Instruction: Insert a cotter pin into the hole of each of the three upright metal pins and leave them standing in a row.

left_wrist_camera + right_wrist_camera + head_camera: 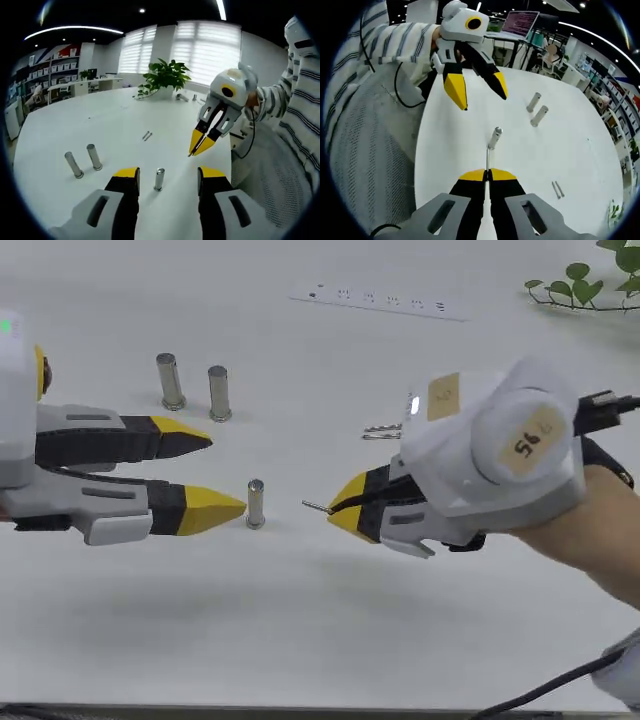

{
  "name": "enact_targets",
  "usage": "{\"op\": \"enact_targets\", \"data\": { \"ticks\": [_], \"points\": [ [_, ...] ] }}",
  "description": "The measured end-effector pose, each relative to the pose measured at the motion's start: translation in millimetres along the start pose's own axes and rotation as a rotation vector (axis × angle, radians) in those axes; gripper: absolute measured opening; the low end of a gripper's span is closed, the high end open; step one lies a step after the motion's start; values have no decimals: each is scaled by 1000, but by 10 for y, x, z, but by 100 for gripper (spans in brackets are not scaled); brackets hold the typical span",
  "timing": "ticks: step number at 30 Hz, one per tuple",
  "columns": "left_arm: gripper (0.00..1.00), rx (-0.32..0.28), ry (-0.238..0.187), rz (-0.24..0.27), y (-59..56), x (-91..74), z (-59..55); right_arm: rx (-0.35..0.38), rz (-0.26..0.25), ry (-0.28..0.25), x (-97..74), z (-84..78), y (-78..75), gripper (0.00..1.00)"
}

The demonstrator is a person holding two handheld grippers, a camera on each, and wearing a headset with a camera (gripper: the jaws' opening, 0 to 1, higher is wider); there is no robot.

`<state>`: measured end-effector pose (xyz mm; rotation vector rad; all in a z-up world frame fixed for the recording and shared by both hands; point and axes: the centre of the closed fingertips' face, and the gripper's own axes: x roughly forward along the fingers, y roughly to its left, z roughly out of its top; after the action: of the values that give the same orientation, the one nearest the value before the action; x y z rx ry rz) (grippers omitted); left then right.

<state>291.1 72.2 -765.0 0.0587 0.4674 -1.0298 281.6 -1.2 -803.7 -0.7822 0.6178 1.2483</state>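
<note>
Cotter pin (487, 159) is clamped btwn the closed jaws of the right gripper (487, 175) and sticks straight out fwd, its free end just short of the nearest metal pin (494, 137), pointing at its upper part; in the head view a small gap shows btwn them. That pin stands upright on the white table (300, 630), by itself. A 2nd metal pin (170, 380) and a 3rd metal pin (219, 392) stand upright near each other, further back and to the left in the head view, apart from the first. Left gripper (228, 473) hovers w/ jaws wide apart, holding nothing, its lower yellow tip just beside the nearest pin, on the side opposite the right gripper. Two spare cotter pins (382, 430) lie flat side by side on the table behind the right gripper, well apart from the upright pins. A power strip (380, 300) lies at the far side, w/ plant leaves (590, 280) in the far right corner.
</note>
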Motion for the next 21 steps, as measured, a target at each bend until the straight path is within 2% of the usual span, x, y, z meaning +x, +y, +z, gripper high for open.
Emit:
{"op": "enact_targets", "data": {
  "ticks": [3, 8, 13, 17, 19, 20, 21],
  "points": [
    [47, 9, 33, -1, 78, 19, -144, 11, -7, 2, 42, 9, 11, 3],
    [47, -8, 62, 4, 205, 70, -338, 26, -33, 8, 61, 13, -31, 3],
    [45, -29, 69, 15, 298, 129, -455, 49, -56, 13, 85, 29, -92, 3],
    [43, -16, 92, 17, 305, 194, -522, 65, -67, 14, 120, 66, -134, 3],
    [43, -48, 67, -5, 269, 232, -499, 76, -70, 13, 141, 84, -144, 3],
    [42, -78, 27, -31, 224, 270, -448, 80, -69, 12, 159, 97, -145, 3],
    [40, -77, 9, -31, 232, 294, -429, 86, -68, 12, 179, 110, -144, 3]
  ]
}}
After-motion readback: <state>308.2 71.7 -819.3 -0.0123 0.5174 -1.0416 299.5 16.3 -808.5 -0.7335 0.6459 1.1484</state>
